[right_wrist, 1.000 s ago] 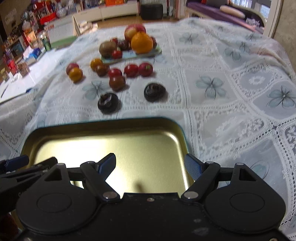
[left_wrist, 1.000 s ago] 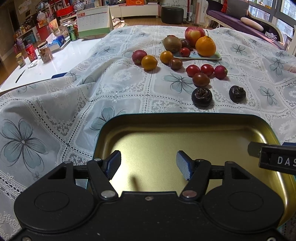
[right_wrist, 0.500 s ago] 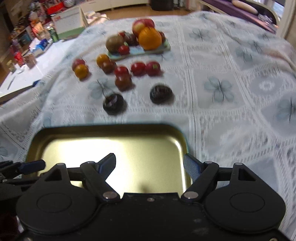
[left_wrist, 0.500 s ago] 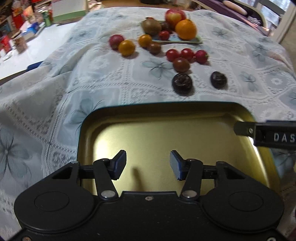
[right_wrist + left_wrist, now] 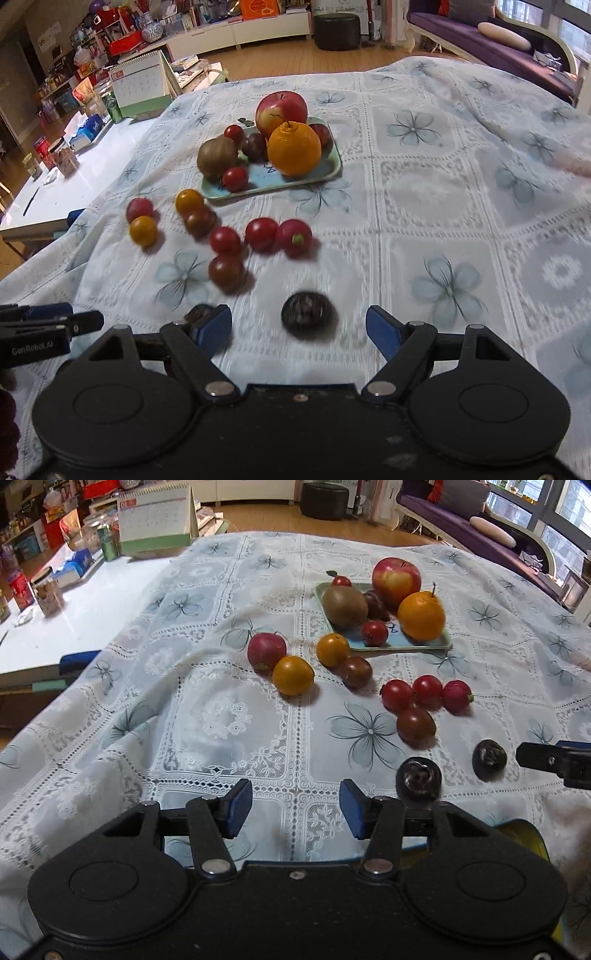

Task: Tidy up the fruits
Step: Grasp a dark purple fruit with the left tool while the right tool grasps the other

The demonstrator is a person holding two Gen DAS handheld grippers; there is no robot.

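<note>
Now, line by line:

Change: both grippers have lifted off the gold tray and swung forward toward the loose fruit; a second ago the tray filled the lower half of both views, and only its corner (image 5: 524, 834) shows now, low right in the left view.
Meaning: the tray looks placed, so the picking stage is likely starting.
Left gripper (image 5: 295, 808): jaws apart, nothing between them, over bare tablecloth (image 5: 229, 716); a little wider than half a second ago.
Right gripper (image 5: 299, 326): jaws wide apart and empty, lined up on a dark fruit (image 5: 308, 314) that sits just ahead, between the pads but not touched.
Second dark fruit (image 5: 418, 778): just right of the left gripper's right finger; in the right view it is mostly hidden behind the left pad.
Loose fruit: three red ones (image 5: 426, 692) in a row with a brown one (image 5: 415, 723) in front; farther left, orange fruits (image 5: 293, 675) and a red one (image 5: 266, 650).
Green plate (image 5: 436, 647): holds the apple (image 5: 396, 576), orange (image 5: 421, 617), kiwi (image 5: 345, 605) and small fruits.
Left view only: the tray corner, and the second dark fruit in full.
Right view only: the dark fruit centred in the jaws; this view is motion-blurred.
Likely first pick: that dark fruit, by my judgement.
</note>
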